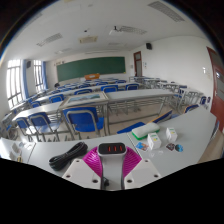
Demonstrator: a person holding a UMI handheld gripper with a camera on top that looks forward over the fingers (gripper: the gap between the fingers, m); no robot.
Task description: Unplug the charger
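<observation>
Gripper view: the gripper (pixel 110 160) sits at the bottom centre of the frame, low over a pale desk (pixel 200 135). Its pink pads (pixel 96 160) point at a small dark block (pixel 111 147) just at their tips. I take that block for the charger, though it is too small to be sure. The pads read as one pink mass around it, so I cannot tell whether the fingers are parted or already pressing on it. The head-on, low approach makes sense if the aim is to take the block by its sides and pull it straight out.

A black cable (pixel 68 155) lies coiled in the lower left, just beside the fingers. It probably belongs to the charger and could drag or snag when the block comes free. No socket can be made out.

In the lower right, near the fingers but apart from them, the desk carries clutter: a green-and-white box (pixel 146 129), some small white round things (pixel 171 134) and other bits too small to name. None of it lies between the fingers and the block.

Rows of blue chairs (pixel 85 120) fill the middle of the frame. A green board (pixel 90 68) hangs on the far wall at upper centre, and windows (pixel 20 78) run along the left edge. All of these are well away.
</observation>
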